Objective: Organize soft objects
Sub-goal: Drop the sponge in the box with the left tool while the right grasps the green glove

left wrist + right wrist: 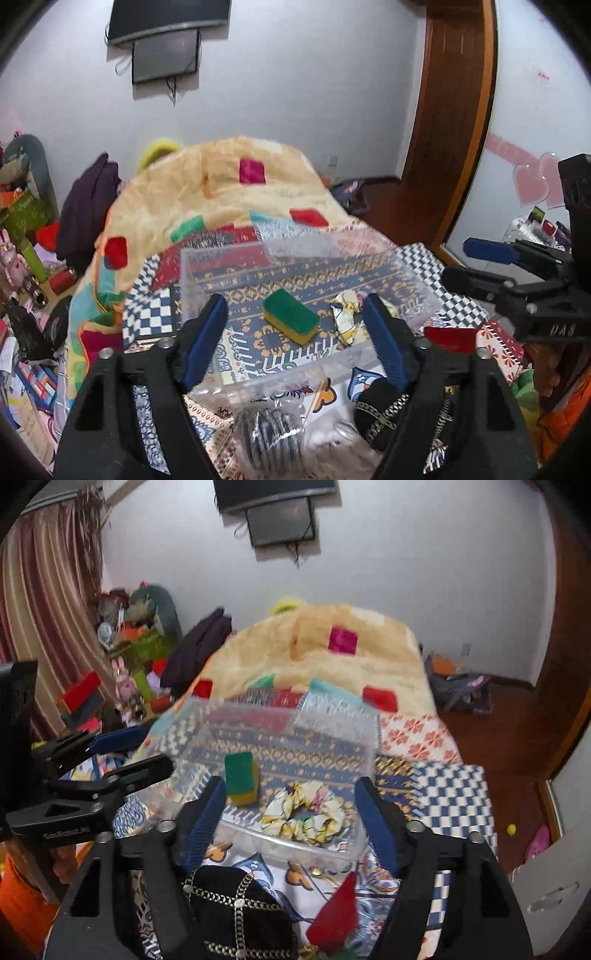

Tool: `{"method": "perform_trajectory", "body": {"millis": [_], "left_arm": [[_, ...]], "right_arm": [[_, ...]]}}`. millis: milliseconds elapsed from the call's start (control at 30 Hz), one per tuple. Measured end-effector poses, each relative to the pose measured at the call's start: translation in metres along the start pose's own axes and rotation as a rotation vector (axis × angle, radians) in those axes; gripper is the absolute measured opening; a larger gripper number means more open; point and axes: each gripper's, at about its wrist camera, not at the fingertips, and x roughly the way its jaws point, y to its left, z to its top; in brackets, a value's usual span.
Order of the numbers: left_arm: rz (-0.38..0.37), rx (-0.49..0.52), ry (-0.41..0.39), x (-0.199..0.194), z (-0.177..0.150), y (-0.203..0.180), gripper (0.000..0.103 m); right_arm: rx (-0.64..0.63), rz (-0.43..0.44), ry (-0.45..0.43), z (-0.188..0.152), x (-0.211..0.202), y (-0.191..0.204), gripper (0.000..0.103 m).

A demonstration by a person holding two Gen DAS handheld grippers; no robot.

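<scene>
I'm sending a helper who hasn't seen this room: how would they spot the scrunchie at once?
Find the bed with the patchwork cover, and on it the clear plastic bin. Inside lie two things: a green-and-yellow sponge and, beside it near the front wall, the scrunchie. It is the ruffled fabric ring, white with yellow floral print, not a solid block.

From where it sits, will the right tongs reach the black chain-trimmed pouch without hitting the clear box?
Probably yes. The black chain-trimmed pouch lies just below the open right tongs, nearer than the clear plastic box, with nothing covering it.
</scene>
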Motion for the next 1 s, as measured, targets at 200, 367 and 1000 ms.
{"method": "perform_trajectory", "body": {"millis": [200,367,1000], "left_arm": [[0.034,0.023,-0.053,-0.032,-0.016,-0.004,0.096],[0.029,0.006,-0.02,-0.037,-0.04,0.001,0.096],[0.107,-0.121,0.113,-0.002,-0.112,0.033,0.095]], "right_arm": [[0.003,-0.051,-0.006,-0.018,-0.022,-0.012,0.082],[0.035,-0.061,0.069,-0.049,-0.021,-0.022,0.082],[0.153,0.057,0.319,-0.14,-0.004,-0.028,0.061]]}}
